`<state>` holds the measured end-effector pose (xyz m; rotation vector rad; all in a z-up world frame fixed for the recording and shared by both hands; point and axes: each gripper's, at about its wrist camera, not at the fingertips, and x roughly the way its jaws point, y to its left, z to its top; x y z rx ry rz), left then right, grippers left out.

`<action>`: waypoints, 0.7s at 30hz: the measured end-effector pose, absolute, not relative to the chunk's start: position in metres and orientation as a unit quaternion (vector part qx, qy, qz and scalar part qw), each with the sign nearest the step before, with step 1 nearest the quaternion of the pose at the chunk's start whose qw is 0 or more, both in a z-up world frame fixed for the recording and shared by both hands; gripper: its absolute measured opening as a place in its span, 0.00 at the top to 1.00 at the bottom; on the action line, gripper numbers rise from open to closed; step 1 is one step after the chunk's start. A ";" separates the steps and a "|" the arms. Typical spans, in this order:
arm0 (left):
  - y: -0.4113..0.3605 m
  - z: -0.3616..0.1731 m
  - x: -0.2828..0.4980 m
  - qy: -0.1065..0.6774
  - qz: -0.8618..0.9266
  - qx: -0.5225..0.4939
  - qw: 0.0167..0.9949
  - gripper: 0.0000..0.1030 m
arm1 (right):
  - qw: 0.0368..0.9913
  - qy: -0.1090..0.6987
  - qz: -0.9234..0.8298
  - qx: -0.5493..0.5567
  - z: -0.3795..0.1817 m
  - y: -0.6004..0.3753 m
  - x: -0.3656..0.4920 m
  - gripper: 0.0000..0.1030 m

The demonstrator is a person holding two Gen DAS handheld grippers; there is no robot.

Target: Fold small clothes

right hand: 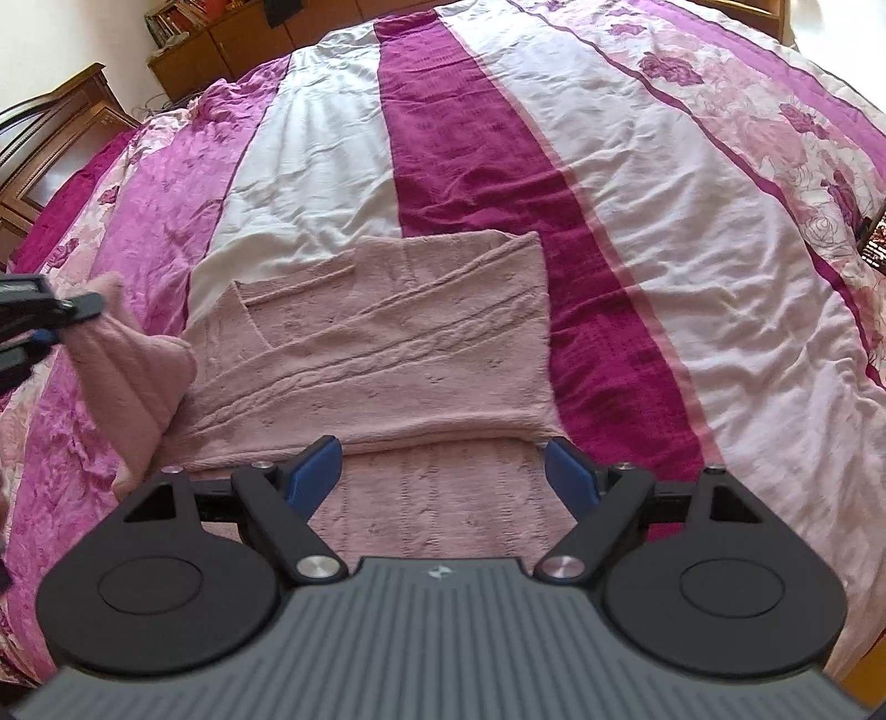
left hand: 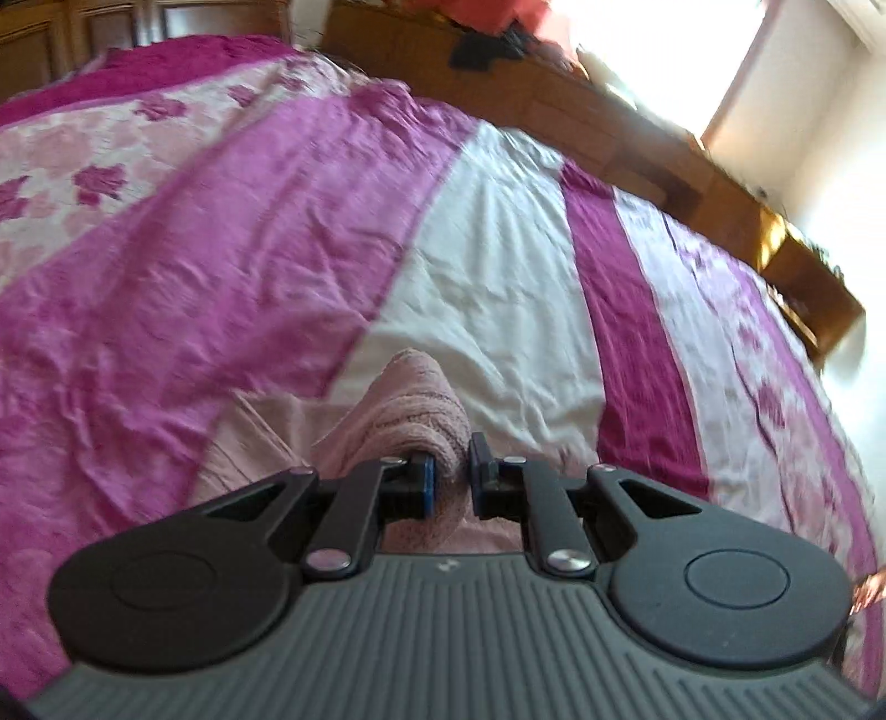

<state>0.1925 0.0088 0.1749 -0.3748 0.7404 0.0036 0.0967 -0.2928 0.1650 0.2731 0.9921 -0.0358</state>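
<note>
A pale pink knitted sweater point(right hand: 382, 343) lies partly folded on the bed, its body flat across the white and magenta stripes. My left gripper point(left hand: 449, 471) is shut on a bunched sleeve of the sweater point(left hand: 410, 404) and holds it lifted off the bed. In the right wrist view that left gripper point(right hand: 39, 327) shows at the left edge, with the raised sleeve point(right hand: 138, 365) hanging from it. My right gripper point(right hand: 443, 471) hovers open over the sweater's near edge, blue pads point(right hand: 315, 471) spread wide, nothing between them.
The bedspread point(right hand: 637, 194) is striped pink, magenta and white with a rose print. A wooden headboard point(left hand: 609, 133) and a bedside cabinet point(left hand: 803, 277) border the bed. Dark wooden furniture point(right hand: 55, 133) and a shelf unit point(right hand: 221, 44) stand beyond the far side.
</note>
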 end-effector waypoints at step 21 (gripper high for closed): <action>-0.040 0.089 0.182 0.501 -0.043 -0.137 0.854 0.51 | 0.851 0.506 -0.003 0.139 0.135 -0.291 0.117 0.17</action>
